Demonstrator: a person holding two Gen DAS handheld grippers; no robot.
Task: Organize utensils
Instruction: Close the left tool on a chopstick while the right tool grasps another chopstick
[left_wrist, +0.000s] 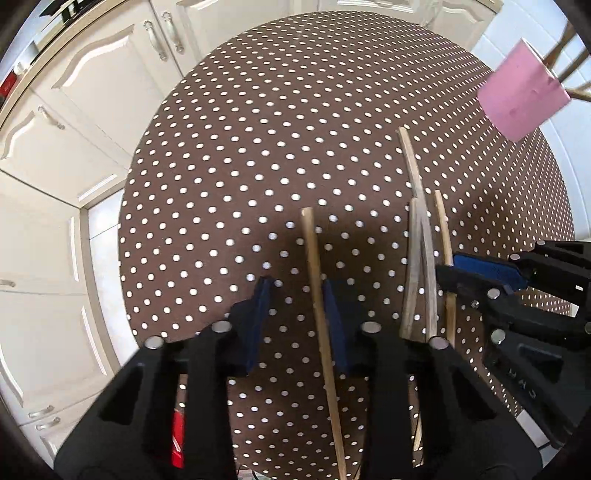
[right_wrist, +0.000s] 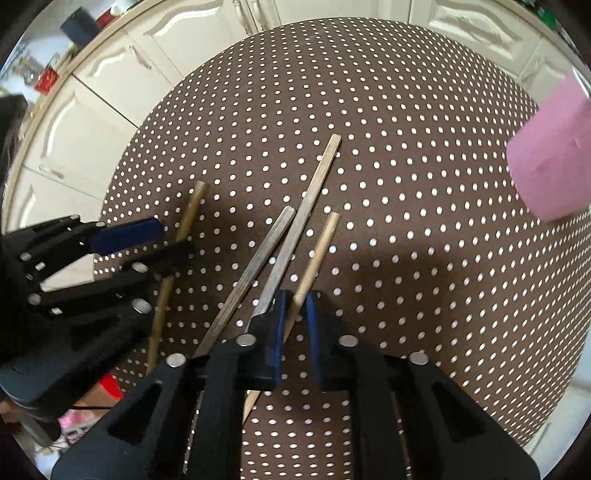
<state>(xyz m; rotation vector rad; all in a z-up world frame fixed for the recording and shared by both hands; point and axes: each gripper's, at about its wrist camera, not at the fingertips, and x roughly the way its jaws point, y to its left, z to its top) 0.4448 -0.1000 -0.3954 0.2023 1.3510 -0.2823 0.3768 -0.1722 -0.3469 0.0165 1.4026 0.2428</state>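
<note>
A bamboo chopstick (left_wrist: 314, 251) lies on the dotted tablecloth between the fingers of my left gripper (left_wrist: 295, 284). It rests close to the right pad, the left pad stands clear of it, and the jaws are open. My right gripper (right_wrist: 296, 295) points down and is shut on a second bamboo chopstick (right_wrist: 321, 247) that runs aslant between its blue pads. Between the two bamboo ones lie two flat grey chopsticks (right_wrist: 306, 206), crossed. The pink holder (left_wrist: 521, 92) stands at the far right with wooden sticks in it.
The round table (left_wrist: 295, 110) has a brown cloth with white dots, and its edge curves close on the left. White cabinet doors (left_wrist: 92, 92) surround it. Each gripper shows in the other's view, about a hand's width apart.
</note>
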